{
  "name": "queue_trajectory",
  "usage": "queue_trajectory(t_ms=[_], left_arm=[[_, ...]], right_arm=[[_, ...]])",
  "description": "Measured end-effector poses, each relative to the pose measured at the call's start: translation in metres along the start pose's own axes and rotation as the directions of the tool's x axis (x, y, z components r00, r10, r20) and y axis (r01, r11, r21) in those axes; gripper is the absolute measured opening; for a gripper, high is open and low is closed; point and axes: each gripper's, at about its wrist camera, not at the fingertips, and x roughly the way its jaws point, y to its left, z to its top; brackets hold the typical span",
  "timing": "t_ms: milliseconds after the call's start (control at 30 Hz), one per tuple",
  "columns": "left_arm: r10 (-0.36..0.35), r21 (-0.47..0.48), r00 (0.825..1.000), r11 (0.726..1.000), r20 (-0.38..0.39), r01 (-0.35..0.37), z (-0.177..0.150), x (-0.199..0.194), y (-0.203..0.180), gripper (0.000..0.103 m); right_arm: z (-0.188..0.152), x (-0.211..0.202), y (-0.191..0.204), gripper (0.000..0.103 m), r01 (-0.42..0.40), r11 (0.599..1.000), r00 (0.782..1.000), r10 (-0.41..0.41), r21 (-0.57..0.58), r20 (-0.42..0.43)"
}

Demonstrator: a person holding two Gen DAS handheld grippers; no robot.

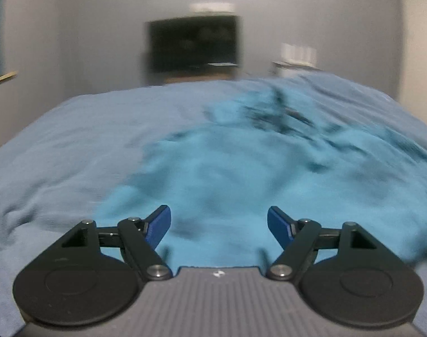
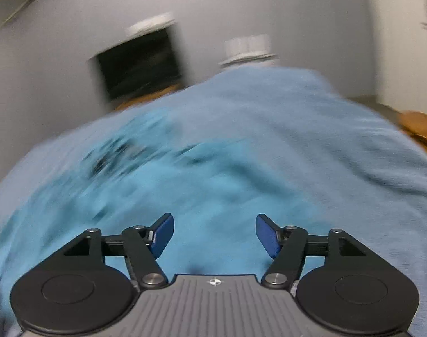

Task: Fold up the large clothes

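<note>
A bright turquoise garment [image 1: 241,168] lies crumpled on a bed covered with a paler blue blanket [image 1: 73,140]. It has a dark print near its far end. My left gripper [image 1: 219,224] is open and empty, low over the garment's near part. The garment also shows in the right wrist view [image 2: 185,196], blurred by motion. My right gripper [image 2: 215,231] is open and empty just above the garment, with the pale blanket [image 2: 326,140] to its right.
A dark television [image 1: 193,45] stands against the grey wall beyond the bed, also visible in the right wrist view [image 2: 140,61]. A white unit [image 1: 295,61] stands to its right. A wooden piece of furniture [image 2: 421,129] sits past the bed's right edge.
</note>
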Motion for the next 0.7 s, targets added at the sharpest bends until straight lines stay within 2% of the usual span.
queue_trajectory(t_ms=[67, 133, 167, 200, 233, 267, 300, 333, 400, 467, 533, 600, 667, 700], left_arm=[[-0.029, 0.105, 0.998, 0.994, -0.051, 0.034, -0.008, 0.002, -0.022, 0.076], [-0.020, 0.193, 0.989, 0.980, -0.149, 0.049, -0.021, 0.012, -0.037, 0.076], [-0.006, 0.210, 0.982, 0.977, -0.187, 0.046, -0.027, 0.015, -0.040, 0.080], [0.005, 0.207, 0.980, 0.978, -0.200, 0.038, -0.030, 0.015, -0.039, 0.082], [0.017, 0.186, 0.979, 0.982, -0.205, 0.022, -0.032, 0.013, -0.034, 0.088], [0.036, 0.157, 0.978, 0.988, -0.205, -0.004, -0.031, 0.010, -0.028, 0.094], [0.058, 0.122, 0.977, 0.992, -0.207, -0.033, -0.031, 0.006, -0.019, 0.094], [0.065, 0.081, 0.975, 0.995, -0.212, -0.049, -0.029, 0.007, -0.011, 0.095], [0.059, -0.010, 0.975, 0.998, -0.213, -0.062, -0.025, 0.003, 0.009, 0.095], [0.089, -0.090, 0.977, 0.990, -0.194, -0.108, -0.019, -0.004, 0.026, 0.095], [0.146, -0.205, 0.976, 0.962, -0.162, -0.178, -0.015, -0.017, 0.048, 0.095], [0.153, -0.359, 0.976, 0.912, -0.155, -0.200, -0.017, -0.034, 0.072, 0.094], [0.088, -0.515, 0.981, 0.841, -0.171, -0.166, -0.025, -0.046, 0.095, 0.094], [0.016, -0.593, 0.983, 0.795, -0.184, -0.124, -0.032, -0.050, 0.105, 0.094]], right_arm=[[-0.008, 0.012, 0.031, 0.068, -0.031, 0.989, 0.998, 0.022, -0.144, -0.061], [-0.018, 0.025, 0.055, 0.068, -0.028, 0.965, 0.993, -0.003, -0.260, -0.118], [-0.022, 0.034, 0.060, 0.069, -0.026, 0.957, 0.987, -0.021, -0.290, -0.157], [-0.028, 0.036, 0.062, 0.074, -0.018, 0.954, 0.982, -0.039, -0.298, -0.183], [-0.030, 0.043, 0.059, 0.078, 0.007, 0.958, 0.974, -0.071, -0.287, -0.214], [-0.027, 0.044, 0.055, 0.087, 0.047, 0.963, 0.968, -0.109, -0.264, -0.227], [-0.025, 0.045, 0.046, 0.089, 0.098, 0.969, 0.963, -0.150, -0.227, -0.225], [-0.021, 0.043, 0.035, 0.087, 0.168, 0.971, 0.956, -0.203, -0.173, -0.213], [-0.011, 0.036, 0.010, 0.077, 0.292, 0.955, 0.937, -0.297, -0.053, -0.186], [-0.007, 0.028, -0.018, 0.077, 0.310, 0.942, 0.943, -0.287, 0.131, -0.167], [-0.004, 0.010, -0.046, 0.081, 0.310, 0.901, 0.950, -0.281, 0.304, -0.137], [-0.006, -0.004, -0.067, 0.084, 0.318, 0.846, 0.948, -0.293, 0.428, -0.125], [-0.012, -0.007, -0.081, 0.085, 0.317, 0.796, 0.948, -0.280, 0.516, -0.151], [-0.015, -0.005, -0.085, 0.085, 0.313, 0.778, 0.950, -0.259, 0.545, -0.175]])
